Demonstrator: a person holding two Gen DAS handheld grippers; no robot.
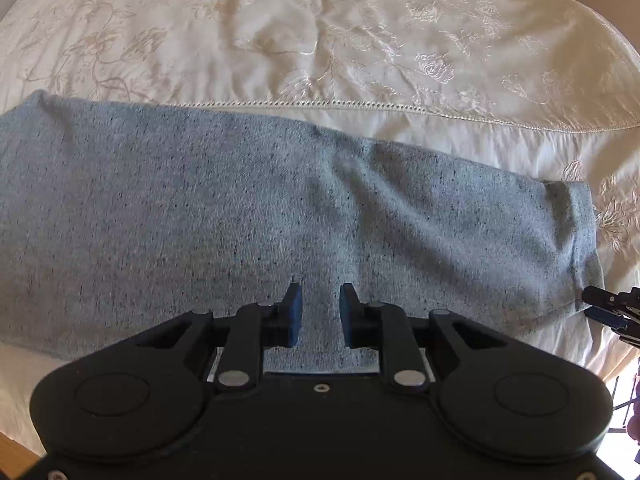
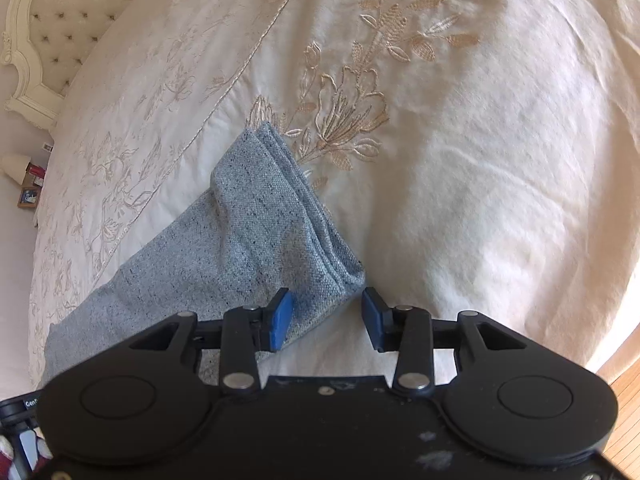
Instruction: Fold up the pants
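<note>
A cream bedspread with embroidered flowers (image 1: 360,40) covers the whole bed, and a tufted cream headboard (image 2: 60,20) stands at the far left in the right wrist view; a strip of wooden floor (image 2: 624,400) shows at the bed's right edge. The grey-blue speckled knit pants (image 1: 240,208) lie flat across the spread as a long folded band, with their hem end (image 2: 280,208) near a large stitched flower. The left gripper (image 1: 319,312) hangs over the middle of the band, its jaws apart with nothing clamped. The right gripper (image 2: 326,318) has its jaws wide, with the hem corner between them but not pressed. Much bare bedspread lies beyond and to the right.
</note>
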